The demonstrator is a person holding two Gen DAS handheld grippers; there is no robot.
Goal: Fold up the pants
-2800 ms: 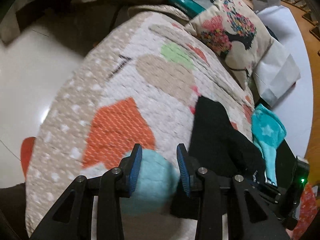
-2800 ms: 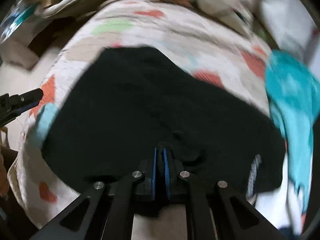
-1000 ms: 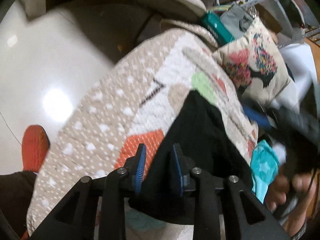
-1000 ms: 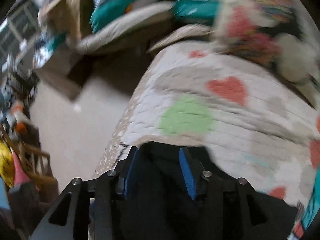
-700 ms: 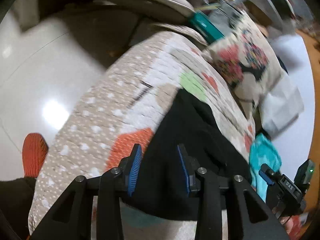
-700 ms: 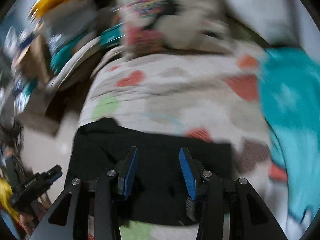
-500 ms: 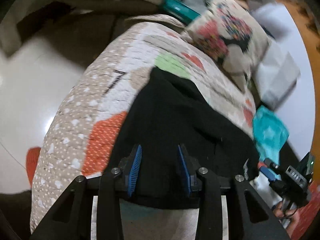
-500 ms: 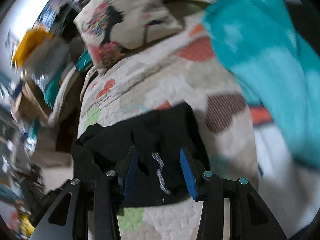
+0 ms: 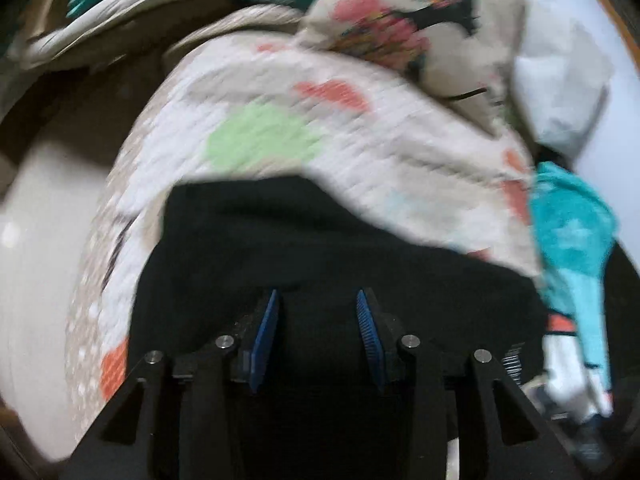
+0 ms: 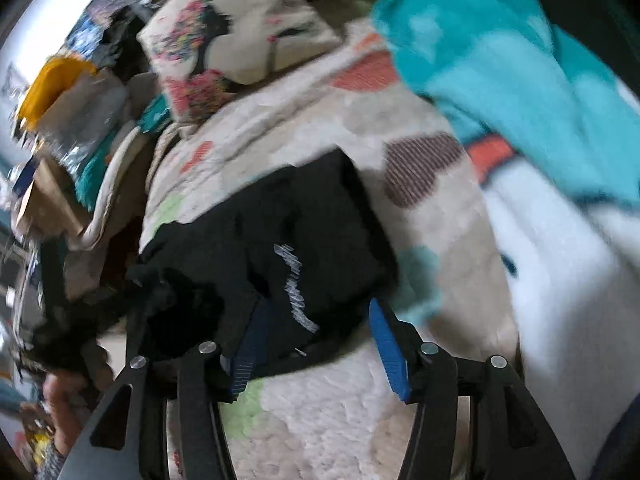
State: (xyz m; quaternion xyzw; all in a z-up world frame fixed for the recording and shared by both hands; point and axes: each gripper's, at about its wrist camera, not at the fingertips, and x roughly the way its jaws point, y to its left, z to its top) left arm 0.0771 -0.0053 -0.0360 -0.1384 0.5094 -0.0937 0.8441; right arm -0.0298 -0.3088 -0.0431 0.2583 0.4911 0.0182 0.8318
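The black pants (image 9: 304, 248) lie folded on a quilt with coloured hearts (image 9: 280, 120). In the right wrist view the pants (image 10: 280, 248) show white lettering on the near fold. My left gripper (image 9: 316, 328) is open, low over the near part of the pants, fabric between its blue pads. My right gripper (image 10: 316, 340) is open at the near edge of the pants, empty, its left pad over the black cloth. The left edge of the pants in the right wrist view is bunched and blurred.
A printed cushion (image 9: 420, 28) and a white bag (image 9: 560, 92) sit at the far end of the quilt. A teal garment (image 10: 500, 60) lies to the right of the pants. Floor (image 9: 36, 216) drops off on the left. Clutter (image 10: 68, 112) stands beyond.
Both grippers let go of the pants after folding them over onto the quilt. Both have opened and drawn back toward the near edge; the right swung to the right side.
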